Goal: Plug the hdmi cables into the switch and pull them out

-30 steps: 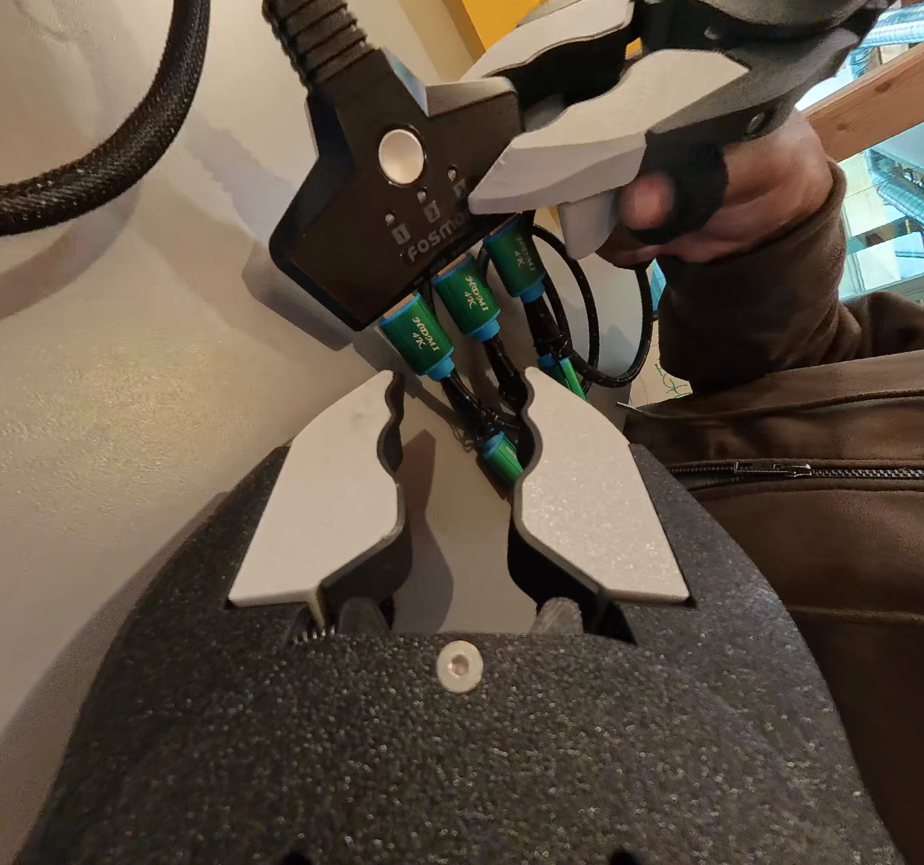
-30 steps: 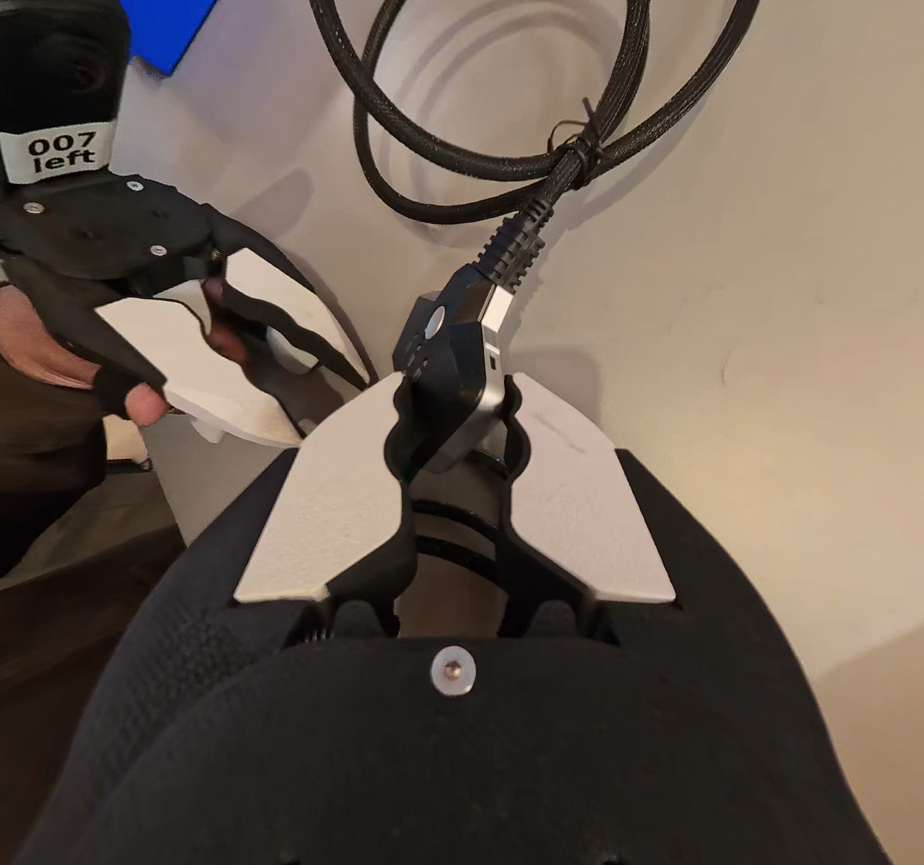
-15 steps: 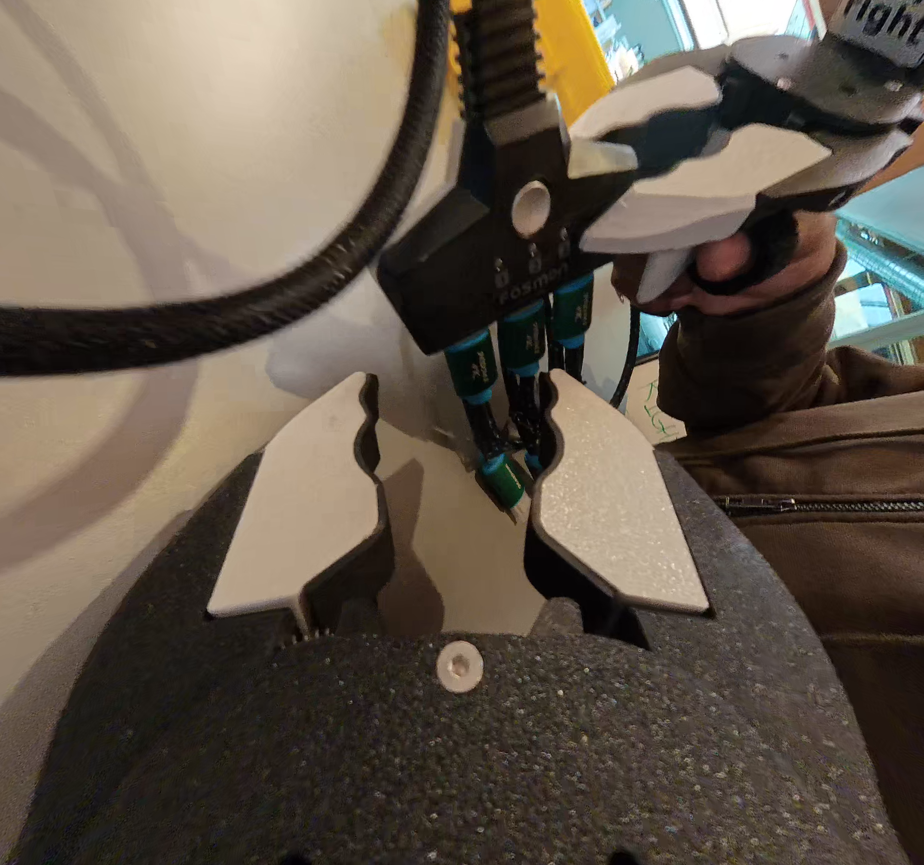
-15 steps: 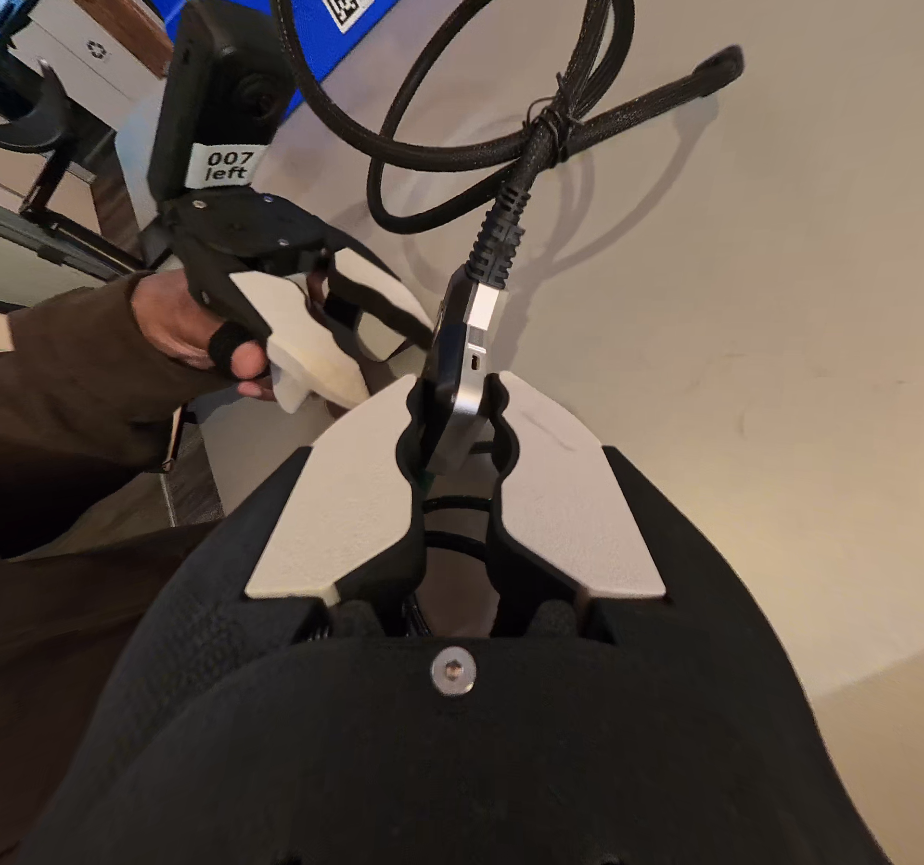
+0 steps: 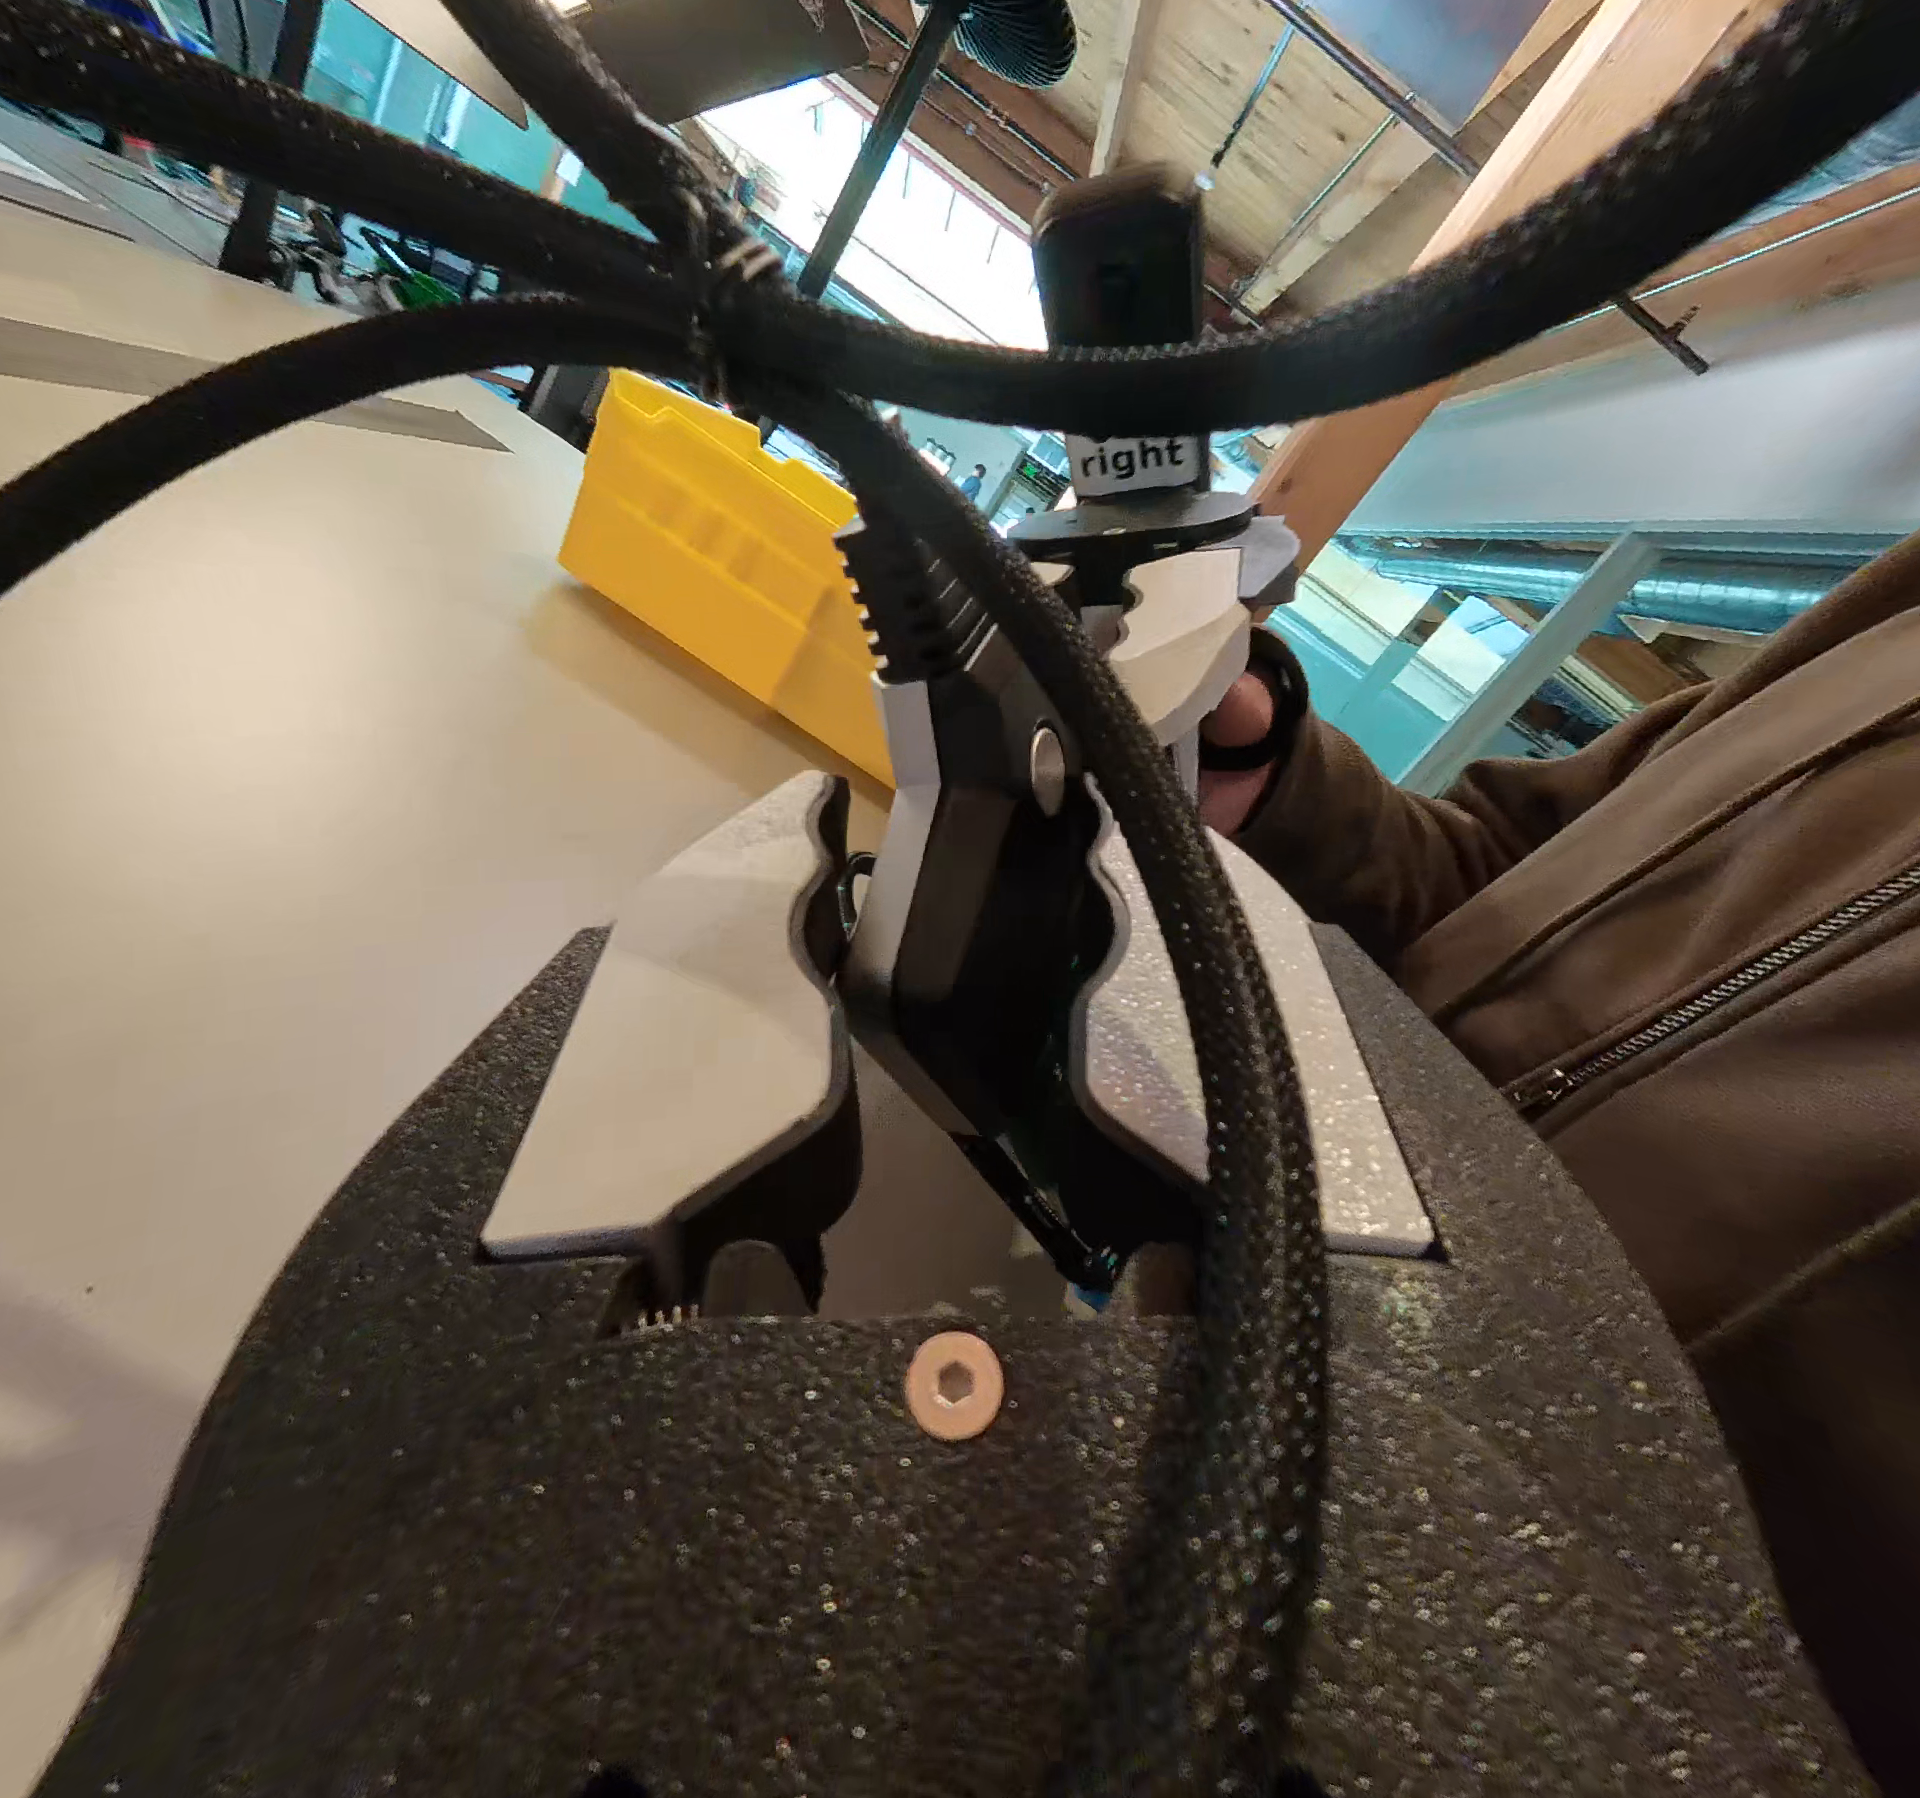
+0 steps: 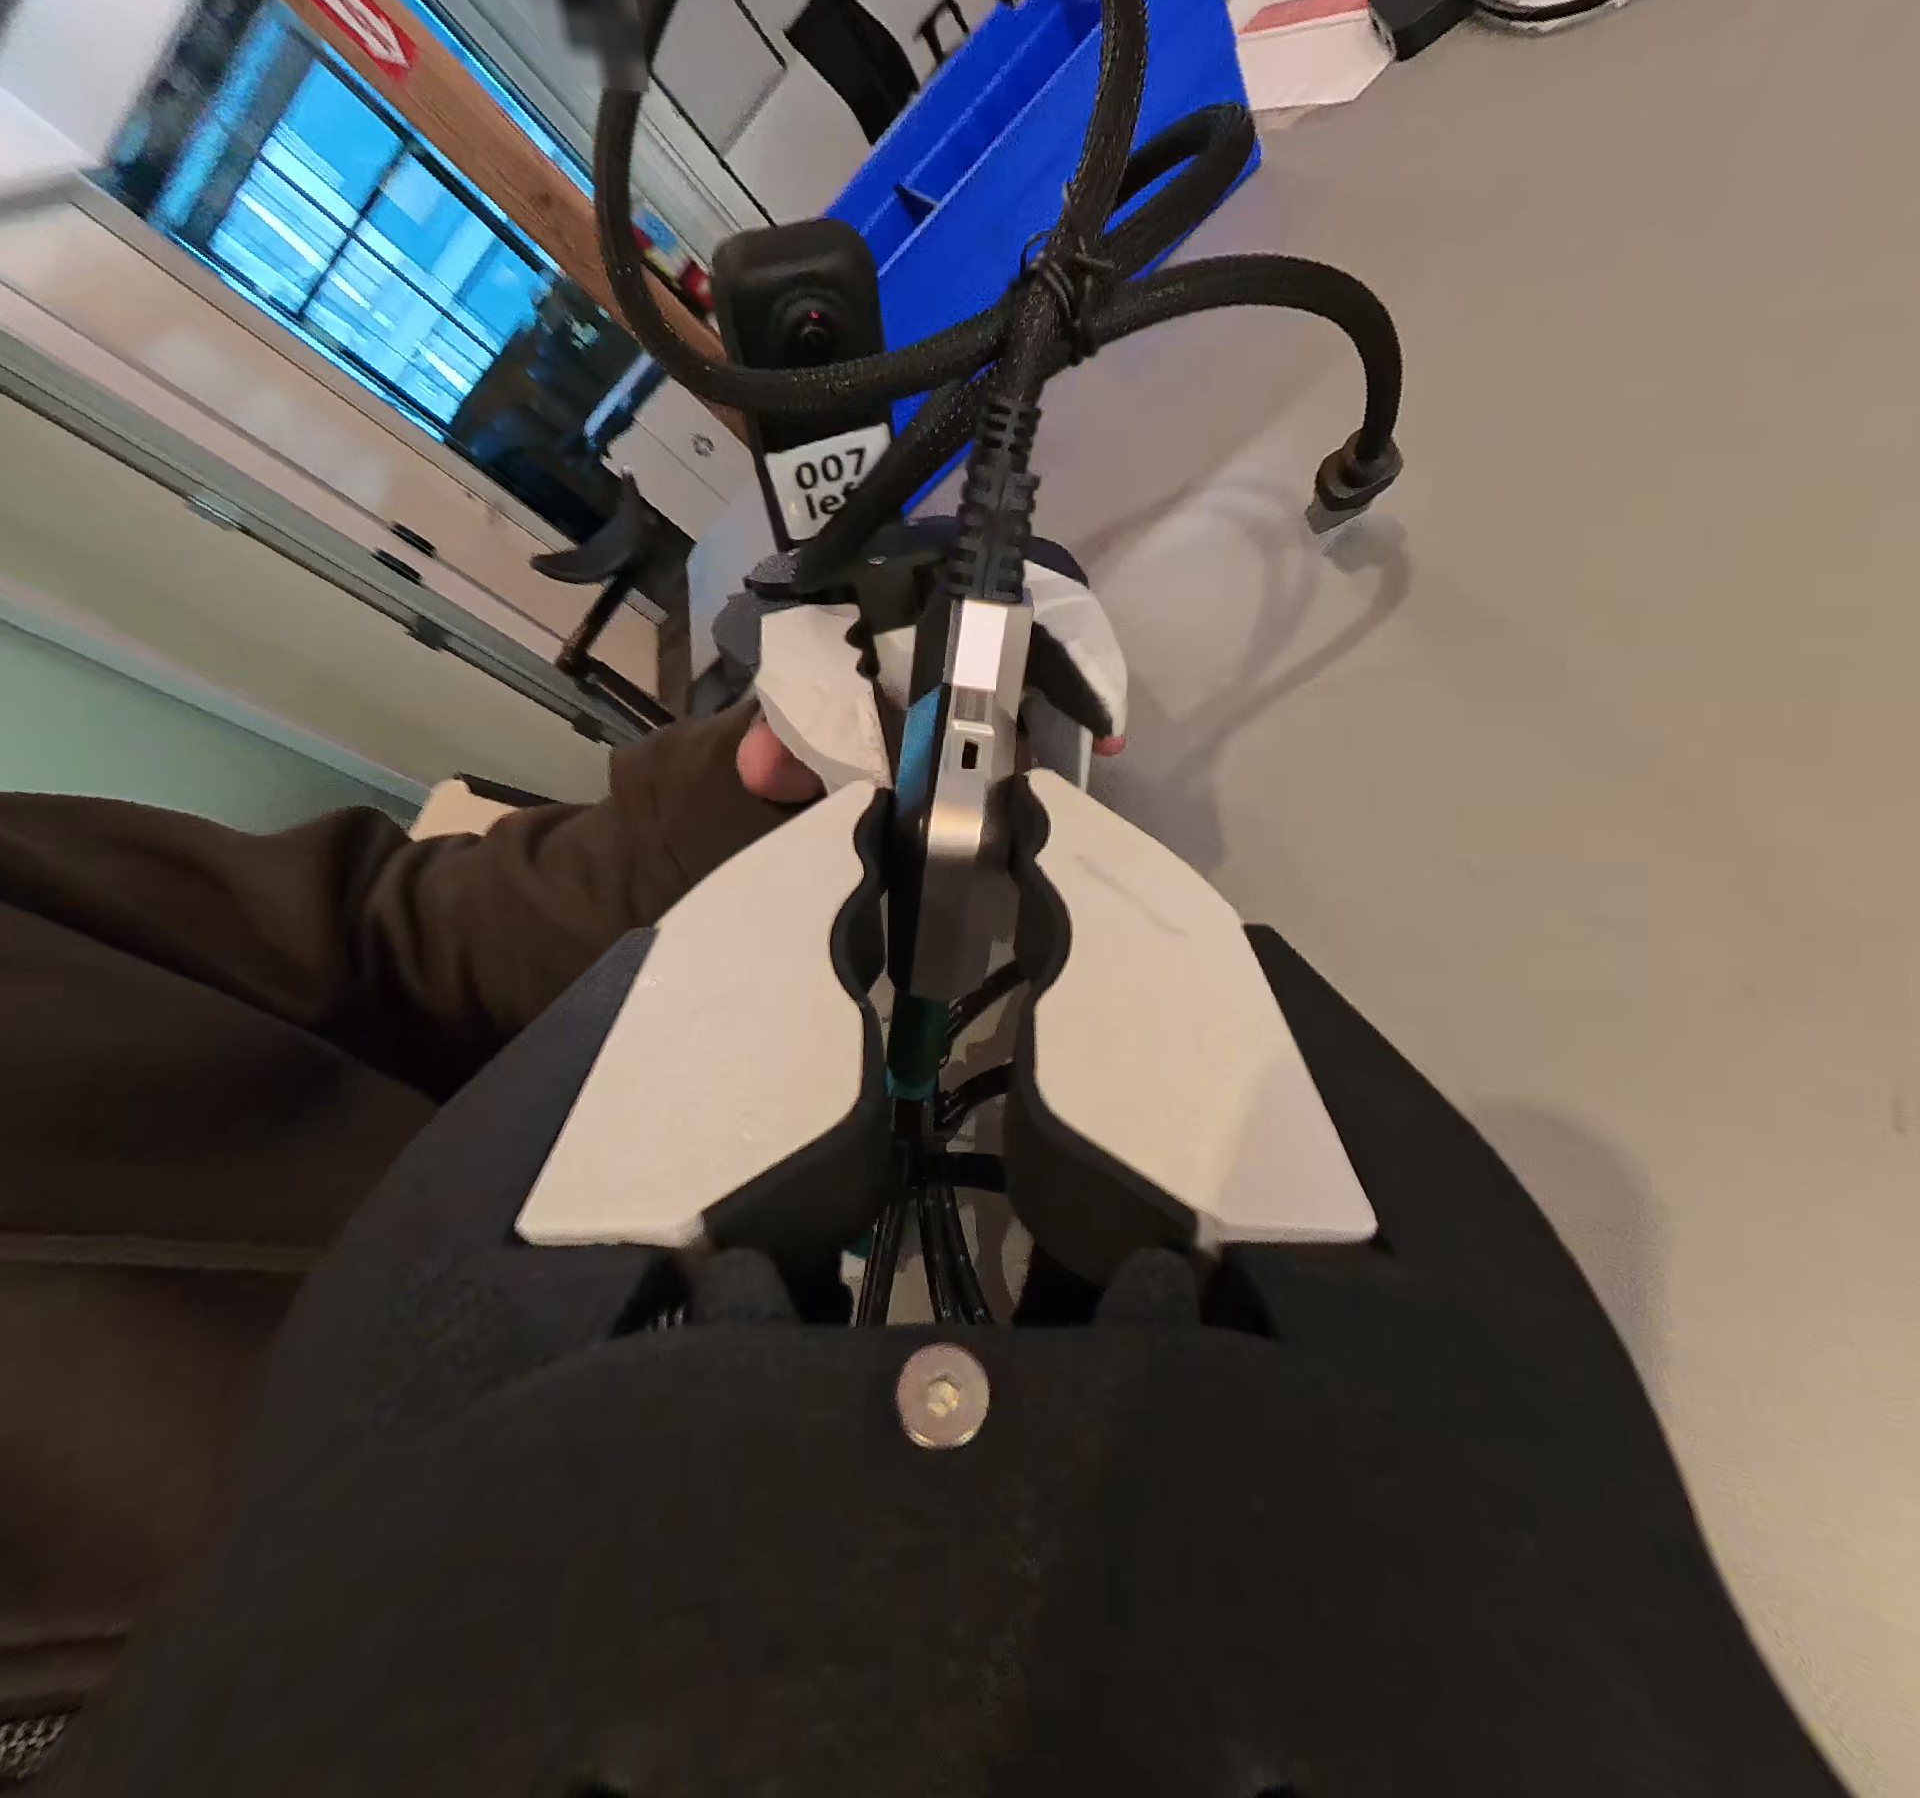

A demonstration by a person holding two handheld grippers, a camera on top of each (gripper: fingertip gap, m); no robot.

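The right tongs (image 6: 951, 798) are clamped on the thin edges of a black-and-silver switch box (image 6: 977, 699), both pads pressed against it, holding it above the bench (image 6: 1558, 605). The left tongs (image 5: 961, 818) straddle the same box from the far side; whether both pads press on it cannot be told. Green plugs (image 6: 914, 1031) hang back between the right fingers. The tied braided cable (image 6: 1143, 304) rises above both tongs and drapes over the left tongs.

My way forward is crowded: braided cable loops (image 5: 1195, 377) cross above my fingers (image 5: 717, 1000), and one strand (image 5: 1236, 1073) drapes over them. The counter (image 5: 260, 761) lies open leftward up to the yellow bin (image 5: 707, 543).
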